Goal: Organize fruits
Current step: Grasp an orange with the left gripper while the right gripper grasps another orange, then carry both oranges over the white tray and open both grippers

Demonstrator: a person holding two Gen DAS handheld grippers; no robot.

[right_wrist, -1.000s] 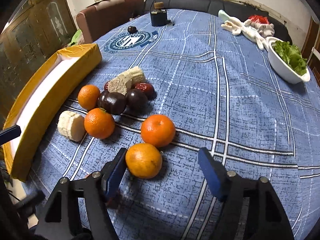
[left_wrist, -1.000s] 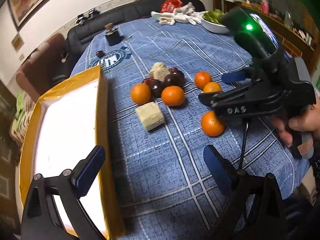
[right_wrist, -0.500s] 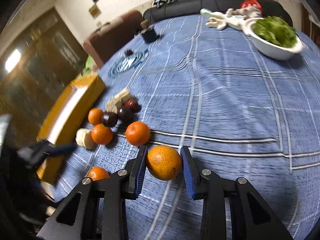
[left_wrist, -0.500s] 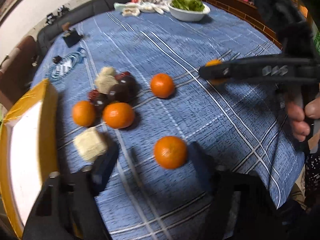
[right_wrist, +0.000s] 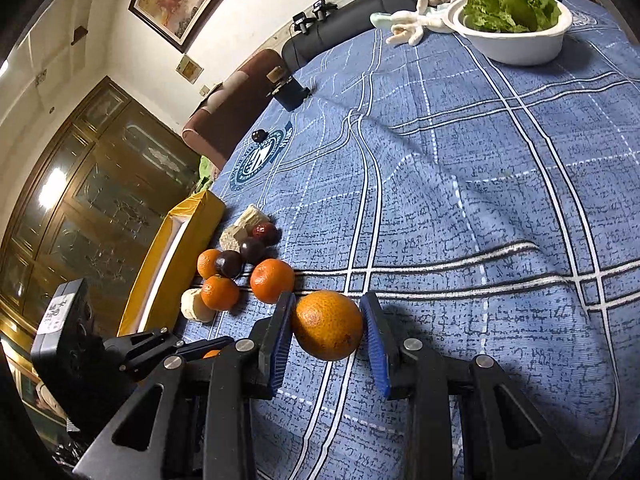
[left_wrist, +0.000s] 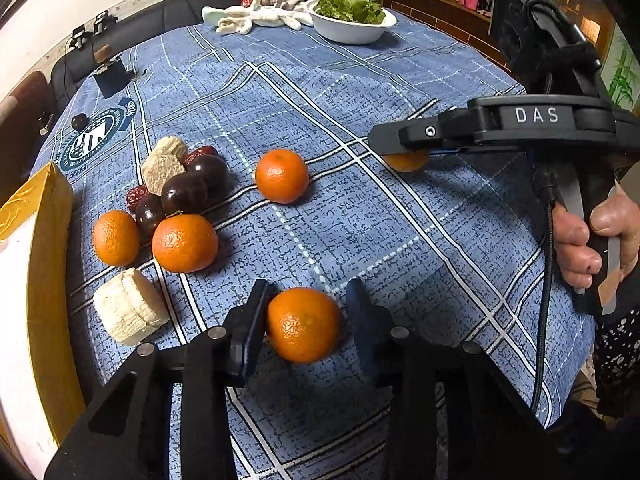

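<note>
My right gripper [right_wrist: 326,326] is shut on an orange [right_wrist: 327,325] and holds it above the blue cloth; from the left wrist view it [left_wrist: 404,148] shows side-on with that orange [left_wrist: 406,161] under it. My left gripper [left_wrist: 306,320] straddles another orange [left_wrist: 303,324] on the cloth; the left pad touches it, the right pad stands a little apart. Three more oranges [left_wrist: 281,176] [left_wrist: 185,243] [left_wrist: 115,237], dark plums [left_wrist: 184,193], red dates [left_wrist: 200,153] and pale cake blocks [left_wrist: 129,310] lie in a cluster.
A yellow box [left_wrist: 48,264] with a white inside lies at the left edge of the table. A white bowl of lettuce [left_wrist: 352,20], white gloves [left_wrist: 260,16] and a small dark box [left_wrist: 112,76] sit at the far side. The table edge is close on the right.
My right gripper has lifted its orange and swung right. My left gripper has moved in around the near orange and its jaws have narrowed.
</note>
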